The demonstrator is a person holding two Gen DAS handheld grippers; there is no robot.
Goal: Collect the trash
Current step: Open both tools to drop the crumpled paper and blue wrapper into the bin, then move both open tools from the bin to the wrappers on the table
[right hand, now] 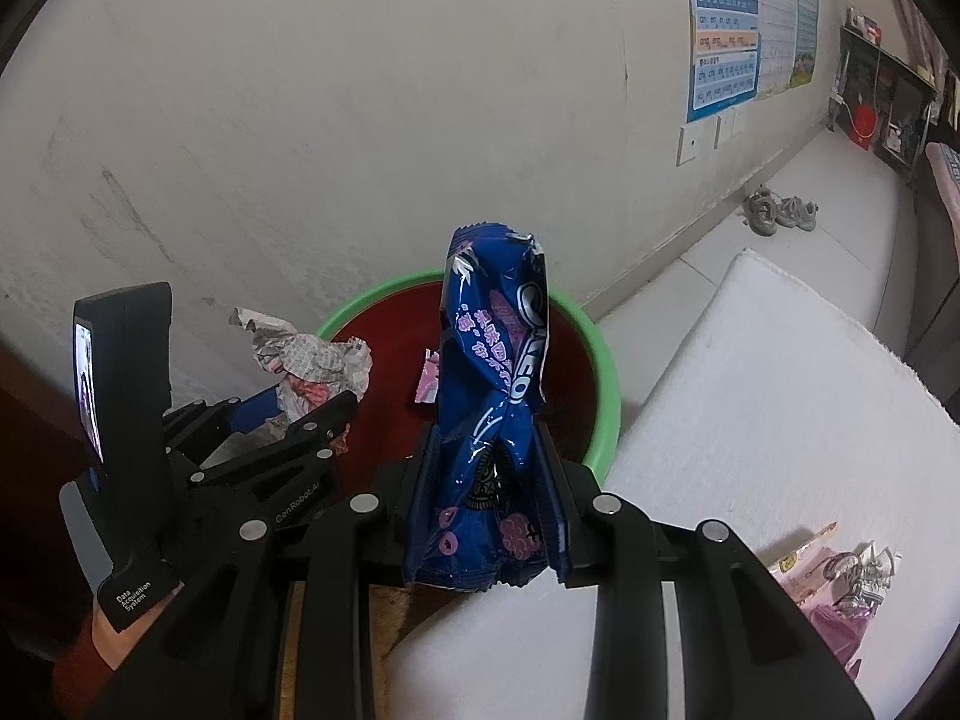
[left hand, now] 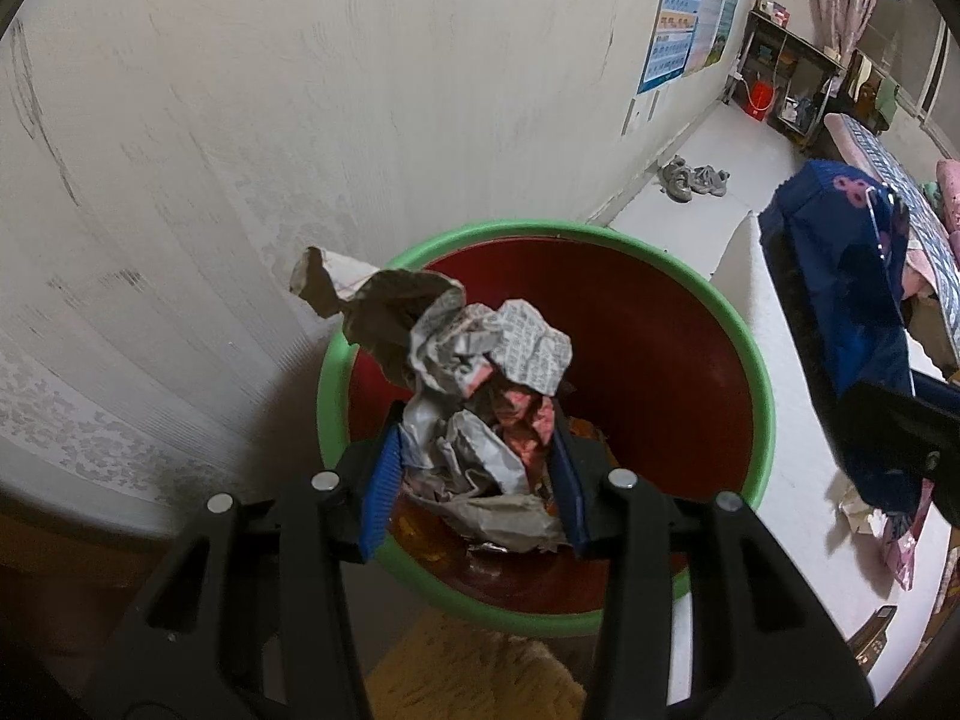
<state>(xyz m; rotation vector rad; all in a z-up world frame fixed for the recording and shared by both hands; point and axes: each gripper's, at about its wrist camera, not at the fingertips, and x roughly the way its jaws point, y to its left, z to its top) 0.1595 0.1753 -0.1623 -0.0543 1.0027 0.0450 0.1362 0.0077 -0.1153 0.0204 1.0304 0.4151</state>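
A crumpled newspaper wad is clamped between the blue pads of the left hand-held gripper and is held over the open bin, a red bucket with a green rim that stands against the white wall. More scraps are seen at the bottom of the bin. A blue cookie wrapper is pinched upright in the narrow jaws of the right hand-held gripper, just in front of the bin's near rim. A white mat is spread on the floor to the right, with wrappers lying on it. Shoes are set by the wall farther back, under a chart.
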